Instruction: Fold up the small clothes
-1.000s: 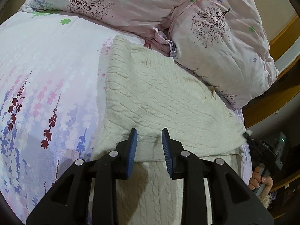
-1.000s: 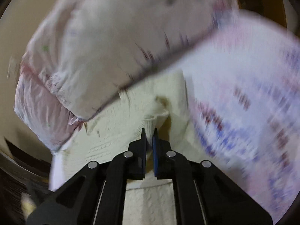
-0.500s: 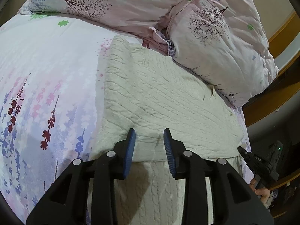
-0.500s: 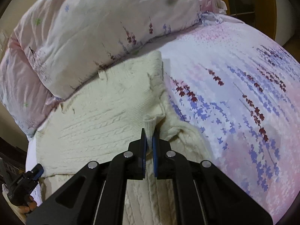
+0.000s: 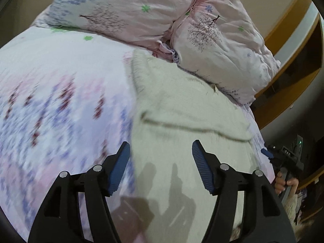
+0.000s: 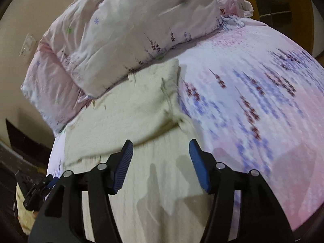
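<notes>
A cream cable-knit sweater lies flat on the bed, its upper part folded down over the lower part, leaving a fold edge across its middle. It also shows in the right wrist view. My left gripper is open and empty, hovering above the sweater's lower part near its left edge. My right gripper is open and empty, above the sweater's lower part near its right edge. The other gripper shows at the far right of the left wrist view and at the lower left of the right wrist view.
The bed sheet is white with pink and purple flowers. Two pink floral pillows lie against the sweater's far edge. A wooden headboard frame stands behind. The bed's edge drops off at the right of the left wrist view.
Both grippers opened wide. The right one let go of the sweater's cuff, which now lies flat. Both pulled back and up from the fold edge; the views are motion-blurred.
</notes>
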Available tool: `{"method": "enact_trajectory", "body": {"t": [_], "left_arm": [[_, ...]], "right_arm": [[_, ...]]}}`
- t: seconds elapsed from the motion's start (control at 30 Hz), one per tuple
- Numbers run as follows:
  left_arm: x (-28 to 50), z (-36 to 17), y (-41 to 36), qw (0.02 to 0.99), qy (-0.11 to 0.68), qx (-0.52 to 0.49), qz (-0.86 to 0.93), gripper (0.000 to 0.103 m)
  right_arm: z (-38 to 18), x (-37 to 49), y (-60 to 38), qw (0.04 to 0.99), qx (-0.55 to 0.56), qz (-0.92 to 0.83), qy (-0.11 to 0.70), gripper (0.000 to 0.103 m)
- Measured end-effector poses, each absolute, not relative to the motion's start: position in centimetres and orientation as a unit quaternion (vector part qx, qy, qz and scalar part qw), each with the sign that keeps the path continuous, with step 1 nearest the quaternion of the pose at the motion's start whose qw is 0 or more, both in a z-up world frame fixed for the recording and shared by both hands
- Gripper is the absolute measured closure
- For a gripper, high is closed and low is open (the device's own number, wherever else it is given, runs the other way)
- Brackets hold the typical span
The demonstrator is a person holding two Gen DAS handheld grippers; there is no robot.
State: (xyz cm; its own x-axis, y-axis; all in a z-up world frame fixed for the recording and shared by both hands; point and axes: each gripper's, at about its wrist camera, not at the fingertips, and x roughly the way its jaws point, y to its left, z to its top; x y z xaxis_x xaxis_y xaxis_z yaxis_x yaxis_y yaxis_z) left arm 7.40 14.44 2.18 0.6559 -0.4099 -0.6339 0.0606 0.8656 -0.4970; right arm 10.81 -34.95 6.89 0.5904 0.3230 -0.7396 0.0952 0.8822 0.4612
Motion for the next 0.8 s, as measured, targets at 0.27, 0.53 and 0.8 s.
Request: {"method": "enact_trajectory", "body": {"t": [0.27,0.53,0.8], "left_arm": [[2.1,0.2,14.4,0.868,0.410,-0.236,-0.152,0.039],[-0.8,-0.8,12.6,0.851,0.412,-0.263,-0.192,0.052],[-3.1,-1.0,11.1,0.836,0.426,-0.267,-0.222,0.058]], "right_arm": [[5.9,4.8,-36.2,0.837,0.211,0.097,0.496,0.047],[4.1,1.0,-36.2,0.809,0.221,0.132,0.529,0.070],[3.9,-2.0,-35.2,0.778,0.226,0.184,0.556,0.074]]}}
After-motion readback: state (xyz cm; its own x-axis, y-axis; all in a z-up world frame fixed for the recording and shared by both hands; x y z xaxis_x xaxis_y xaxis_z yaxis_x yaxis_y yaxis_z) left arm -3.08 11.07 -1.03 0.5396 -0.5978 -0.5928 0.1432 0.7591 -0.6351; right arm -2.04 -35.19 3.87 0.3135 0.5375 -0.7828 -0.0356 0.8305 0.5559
